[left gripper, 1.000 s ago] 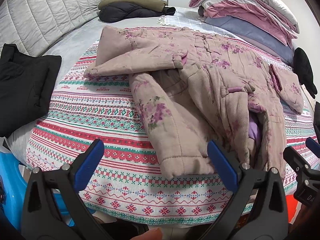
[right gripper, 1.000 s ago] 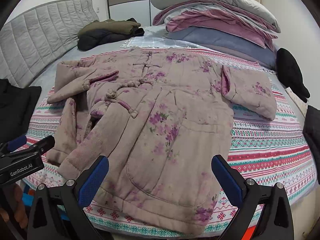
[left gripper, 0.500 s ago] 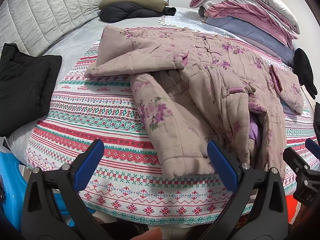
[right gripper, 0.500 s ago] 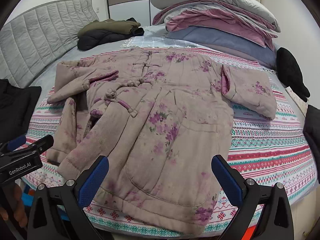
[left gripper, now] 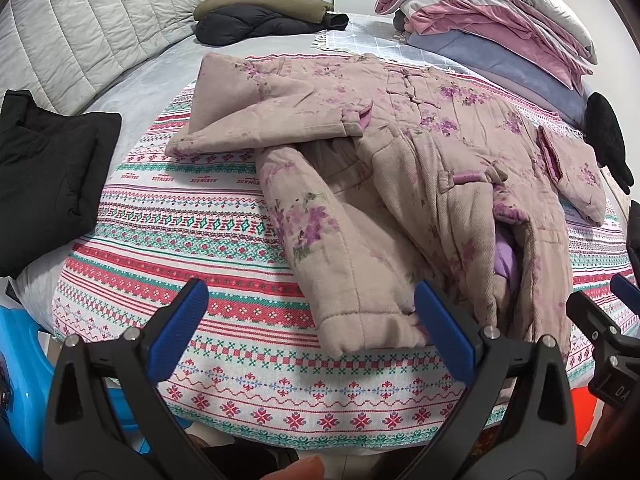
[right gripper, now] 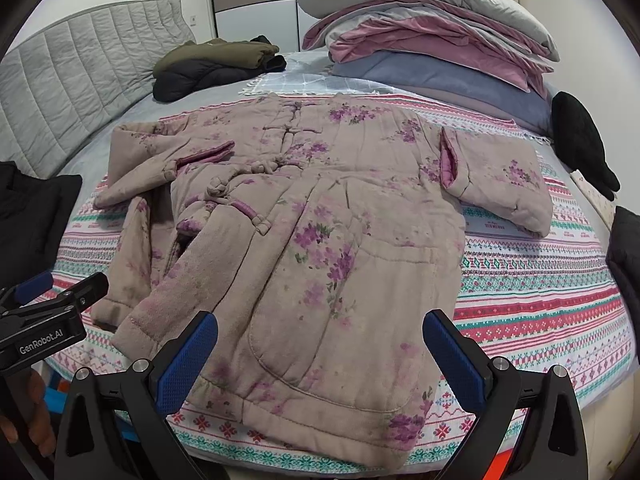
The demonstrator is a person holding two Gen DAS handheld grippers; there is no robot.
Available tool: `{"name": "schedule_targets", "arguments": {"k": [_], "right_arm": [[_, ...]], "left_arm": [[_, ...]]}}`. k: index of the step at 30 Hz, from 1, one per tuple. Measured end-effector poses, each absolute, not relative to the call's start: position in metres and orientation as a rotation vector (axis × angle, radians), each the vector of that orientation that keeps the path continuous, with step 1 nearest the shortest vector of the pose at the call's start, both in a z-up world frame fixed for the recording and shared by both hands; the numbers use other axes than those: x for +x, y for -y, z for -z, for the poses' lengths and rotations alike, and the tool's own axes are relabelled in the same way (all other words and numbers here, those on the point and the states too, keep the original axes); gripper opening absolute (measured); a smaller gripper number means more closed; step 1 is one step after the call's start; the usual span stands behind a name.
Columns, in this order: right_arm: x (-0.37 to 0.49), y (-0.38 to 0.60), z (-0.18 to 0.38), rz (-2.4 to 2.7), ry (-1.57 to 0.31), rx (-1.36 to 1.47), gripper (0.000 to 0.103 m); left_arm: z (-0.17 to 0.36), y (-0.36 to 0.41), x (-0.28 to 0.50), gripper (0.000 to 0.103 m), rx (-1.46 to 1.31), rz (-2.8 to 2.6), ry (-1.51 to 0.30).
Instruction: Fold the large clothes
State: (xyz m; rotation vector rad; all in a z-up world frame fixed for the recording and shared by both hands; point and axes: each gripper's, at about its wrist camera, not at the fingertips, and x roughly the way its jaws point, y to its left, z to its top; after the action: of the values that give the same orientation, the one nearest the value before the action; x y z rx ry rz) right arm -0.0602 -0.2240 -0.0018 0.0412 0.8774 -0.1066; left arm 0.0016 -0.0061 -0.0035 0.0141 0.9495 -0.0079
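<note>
Bedding comes first: a striped red, green and white patterned blanket (right gripper: pixel 540 280) covers the bed and gives the working surface, with a stack of folded pink, grey and blue quilts (right gripper: pixel 432 52) at the far end and dark folded garments at the edges. On that blanket lies the padded dusty-pink floral jacket with knot buttons (right gripper: pixel 340 240), front up, collar away from the camera and hem at the near edge; its front opening gapes low down, showing lilac lining (left gripper: pixel 506 256), and one sleeve is already crossed over the chest while the other sleeve (right gripper: pixel 500 188) sticks out sideways. Both tools hover just short of the hem: the left gripper (left gripper: pixel 308 328) has its blue pads spread wide with nothing between them, and the right gripper (right gripper: pixel 320 360) is likewise parted and empty. To do this step well, I would judge it best to close and flatten the gaping front first (thick padding springs back), then pinch the hem deeply at both corners and lift evenly.
</note>
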Motion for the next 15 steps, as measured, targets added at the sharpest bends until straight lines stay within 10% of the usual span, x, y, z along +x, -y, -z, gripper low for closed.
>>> {"name": "schedule_targets", "arguments": {"k": [15], "right_arm": [[-0.0601,0.2251,0.0023,0.108,-0.879,0.044,0.103]], "left_arm": [[0.0036,0.0057,0.0016,0.102,0.013,0.008,-0.950]]}}
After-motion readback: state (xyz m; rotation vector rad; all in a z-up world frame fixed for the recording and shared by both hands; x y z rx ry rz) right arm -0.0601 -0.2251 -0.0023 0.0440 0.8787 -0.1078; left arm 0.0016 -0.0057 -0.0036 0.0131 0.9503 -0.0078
